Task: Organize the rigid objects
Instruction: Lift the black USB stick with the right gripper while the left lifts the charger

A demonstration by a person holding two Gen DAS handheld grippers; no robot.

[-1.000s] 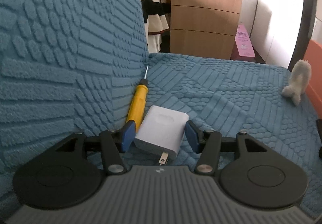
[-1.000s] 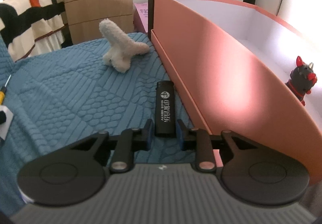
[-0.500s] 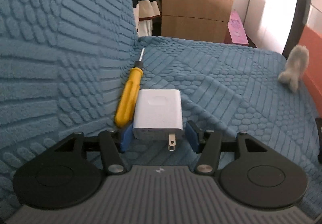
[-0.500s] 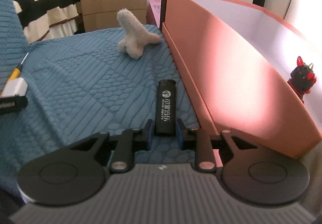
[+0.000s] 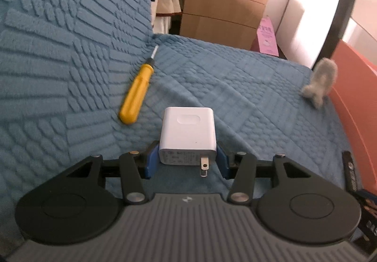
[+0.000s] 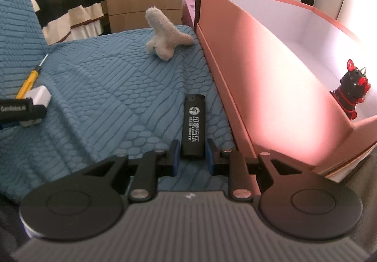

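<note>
My left gripper (image 5: 186,163) is shut on a white plug charger (image 5: 188,135) and holds it above the blue sofa seat; it also shows in the right wrist view (image 6: 38,97). A yellow screwdriver (image 5: 137,92) lies by the sofa back. My right gripper (image 6: 192,156) is shut on a black lighter (image 6: 193,125), lifted beside the pink box (image 6: 247,87). A black and red toy figure (image 6: 352,91) stands inside the box.
A grey plush toy (image 6: 165,38) lies on the seat near the box's far corner. The sofa back (image 5: 70,38) rises on the left. A wooden drawer cabinet (image 5: 223,3) and a striped blanket (image 6: 68,3) stand beyond the seat.
My left gripper closed on the charger and lifted it away from the screwdriver, toward the right. My right gripper rose with the lighter, beside the box wall.
</note>
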